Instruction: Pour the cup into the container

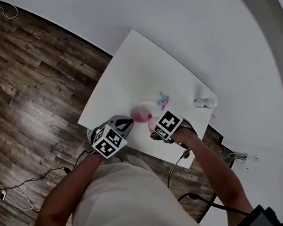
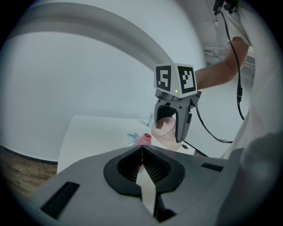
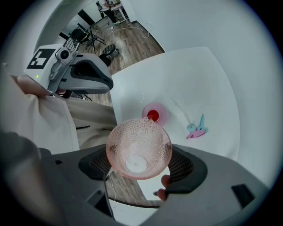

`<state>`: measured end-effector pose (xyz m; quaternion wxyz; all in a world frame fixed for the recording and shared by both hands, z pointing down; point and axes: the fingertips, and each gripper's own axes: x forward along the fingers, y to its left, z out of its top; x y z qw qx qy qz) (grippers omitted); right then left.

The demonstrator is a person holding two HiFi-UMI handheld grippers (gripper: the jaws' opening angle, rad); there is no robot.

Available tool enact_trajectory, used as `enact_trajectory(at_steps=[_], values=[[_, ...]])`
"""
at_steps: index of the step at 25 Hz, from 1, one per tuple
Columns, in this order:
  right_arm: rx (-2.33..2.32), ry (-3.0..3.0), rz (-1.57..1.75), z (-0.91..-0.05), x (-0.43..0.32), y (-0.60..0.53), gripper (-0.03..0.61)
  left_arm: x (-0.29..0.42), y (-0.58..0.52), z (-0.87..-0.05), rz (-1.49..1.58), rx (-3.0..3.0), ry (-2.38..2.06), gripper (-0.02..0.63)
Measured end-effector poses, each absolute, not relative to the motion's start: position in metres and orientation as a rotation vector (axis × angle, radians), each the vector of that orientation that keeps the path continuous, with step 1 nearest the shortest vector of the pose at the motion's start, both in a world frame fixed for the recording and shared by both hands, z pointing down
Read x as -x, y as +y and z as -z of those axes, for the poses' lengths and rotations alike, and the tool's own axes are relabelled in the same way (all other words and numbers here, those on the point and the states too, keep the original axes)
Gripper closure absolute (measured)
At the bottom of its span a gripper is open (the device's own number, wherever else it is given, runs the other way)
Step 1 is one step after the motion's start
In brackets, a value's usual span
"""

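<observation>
You have no readable words, numbers, brands or labels here. The only printed signs are black-and-white square marker patterns on the white cube (image 1: 108, 140) of your left gripper (image 1: 130, 121) and the matching white cube (image 2: 176, 79) of your right gripper (image 2: 170, 133).

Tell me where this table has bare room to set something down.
The far half of the table, beyond the pink container and the small blue and pink items, is bare. The near edge is crowded around the container, where the cup is held.
</observation>
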<state>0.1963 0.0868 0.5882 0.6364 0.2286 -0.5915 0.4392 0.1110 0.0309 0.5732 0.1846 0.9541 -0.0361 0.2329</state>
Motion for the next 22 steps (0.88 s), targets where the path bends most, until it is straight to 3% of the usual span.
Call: enact_trajectory(at_steps=[22], values=[[-0.479,-1.314,-1.007,-0.578,-0.199,0.081,0.199,-0.108,0.027,-0.58,-0.651,-2.684,-0.089,0.601]])
